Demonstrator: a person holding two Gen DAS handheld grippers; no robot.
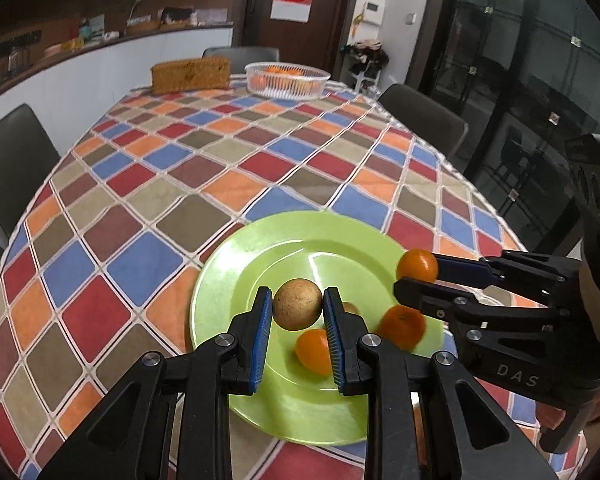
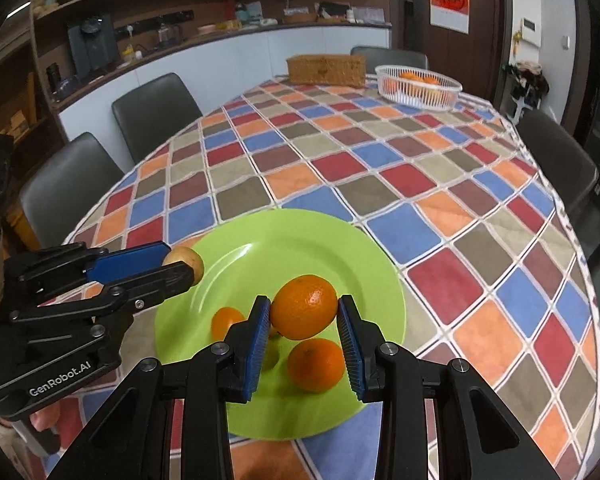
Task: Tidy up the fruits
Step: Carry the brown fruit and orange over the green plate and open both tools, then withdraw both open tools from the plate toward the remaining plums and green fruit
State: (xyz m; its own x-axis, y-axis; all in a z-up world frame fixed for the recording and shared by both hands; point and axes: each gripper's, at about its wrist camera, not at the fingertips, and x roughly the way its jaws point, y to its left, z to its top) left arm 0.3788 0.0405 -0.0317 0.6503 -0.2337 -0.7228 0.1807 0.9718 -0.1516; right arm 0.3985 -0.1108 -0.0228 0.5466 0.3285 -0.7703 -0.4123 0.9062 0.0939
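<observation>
Above a green plate (image 2: pixel 352 252) near the surface's (image 2: pixel 380 168) front edge, the left hand-held gripper (image 1: pixel 298 308) clenches a brown round fruit (image 1: pixel 298 309); the right hand-held gripper (image 2: pixel 304 318) grips an orange (image 2: pixel 304 311). Two oranges (image 2: pixel 316 364) lie on the plate. Checkered cloth stretches bare to a far white basket (image 2: pixel 418 88).

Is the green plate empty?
No, two oranges lie on the green plate, below the orange in the right gripper.
</observation>
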